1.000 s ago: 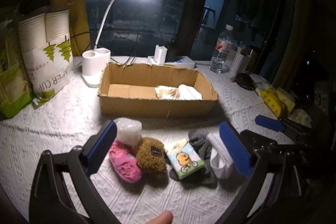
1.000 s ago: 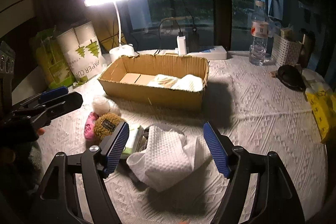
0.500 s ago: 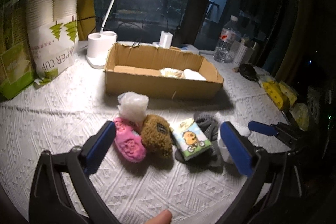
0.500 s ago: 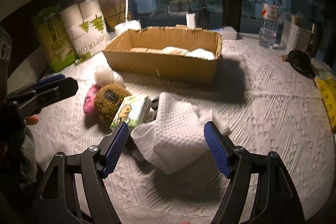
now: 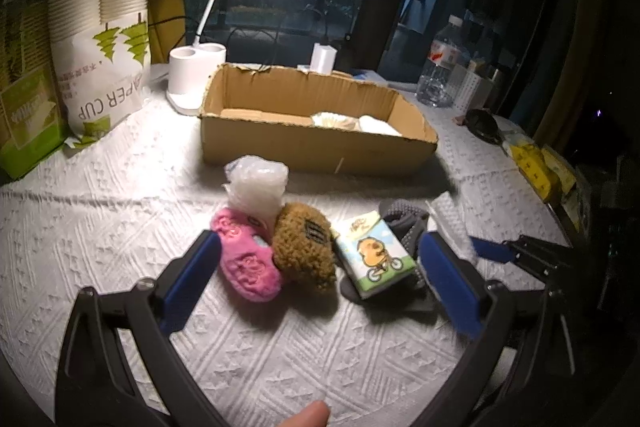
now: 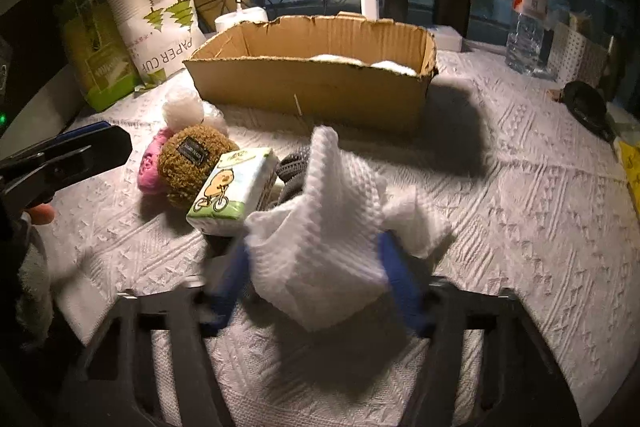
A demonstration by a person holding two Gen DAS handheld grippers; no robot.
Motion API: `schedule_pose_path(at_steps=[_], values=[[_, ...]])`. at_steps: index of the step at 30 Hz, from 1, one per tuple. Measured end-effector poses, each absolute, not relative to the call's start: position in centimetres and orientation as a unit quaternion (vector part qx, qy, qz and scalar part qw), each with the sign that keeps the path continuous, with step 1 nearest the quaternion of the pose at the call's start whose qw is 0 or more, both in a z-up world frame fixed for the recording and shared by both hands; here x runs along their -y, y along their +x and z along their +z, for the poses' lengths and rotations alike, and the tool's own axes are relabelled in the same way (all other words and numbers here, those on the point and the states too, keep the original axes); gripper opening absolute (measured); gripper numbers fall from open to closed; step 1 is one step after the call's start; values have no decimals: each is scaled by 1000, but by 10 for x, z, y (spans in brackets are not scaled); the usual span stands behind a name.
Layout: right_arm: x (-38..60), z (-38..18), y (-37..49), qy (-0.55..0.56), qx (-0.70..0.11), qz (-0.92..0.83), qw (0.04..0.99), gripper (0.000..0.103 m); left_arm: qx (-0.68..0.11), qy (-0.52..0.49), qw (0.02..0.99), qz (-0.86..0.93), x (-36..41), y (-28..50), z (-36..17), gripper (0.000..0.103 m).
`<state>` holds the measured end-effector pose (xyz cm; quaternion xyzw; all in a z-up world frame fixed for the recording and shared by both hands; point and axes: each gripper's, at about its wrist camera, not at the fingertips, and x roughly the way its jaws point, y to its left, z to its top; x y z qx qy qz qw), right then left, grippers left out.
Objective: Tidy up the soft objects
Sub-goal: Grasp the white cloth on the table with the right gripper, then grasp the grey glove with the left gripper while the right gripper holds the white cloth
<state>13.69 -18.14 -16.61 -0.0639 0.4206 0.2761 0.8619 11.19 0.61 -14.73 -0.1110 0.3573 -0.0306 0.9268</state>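
A heap of soft things lies on the white tablecloth before a cardboard box point(image 5: 316, 143) point(image 6: 312, 79): a pink slipper point(image 5: 244, 259), a brown knitted item point(image 5: 304, 247) point(image 6: 192, 159), a clear bubble-wrap bundle point(image 5: 256, 183), a tissue pack with a cartoon print point(image 5: 374, 253) point(image 6: 234, 193), grey socks point(image 5: 404, 223) and a white waffle cloth point(image 6: 328, 227). My left gripper point(image 5: 316, 287) is open around the slipper and brown item. My right gripper point(image 6: 316, 275) has its jaws against the sides of the white cloth, shut on it. White soft items lie inside the box.
A lit desk lamp point(image 5: 196, 83), a paper-cup bag point(image 5: 104, 43) and green packs stand at the back left. A water bottle point(image 6: 528, 11) and a white basket stand at the back right. A black object point(image 6: 584, 107) and yellow packs point(image 5: 536, 171) lie right.
Both grippers have moved forward and down to the heap. The right jaws, open before, have narrowed onto the white cloth, which now bunches up between them. The left jaws stay open.
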Motion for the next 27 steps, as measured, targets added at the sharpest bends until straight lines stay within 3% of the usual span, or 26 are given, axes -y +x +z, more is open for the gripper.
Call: schedule_pose_path(at_steps=[4, 6, 13, 27], values=[[188, -166, 137, -48, -419, 291, 859, 23, -362, -102, 926, -32, 1, 116, -148, 100], [193, -162, 136, -42, -413, 291, 862, 16, -362, -97, 927, -34, 6, 117, -147, 100], [220, -149, 140, -14, -390, 283, 876, 10, -372, -72, 924, -56, 33, 128, -148, 100], [276, -144, 157, 27, -373, 254, 892, 8, -387, -10, 916, -102, 94, 158, -159, 99]])
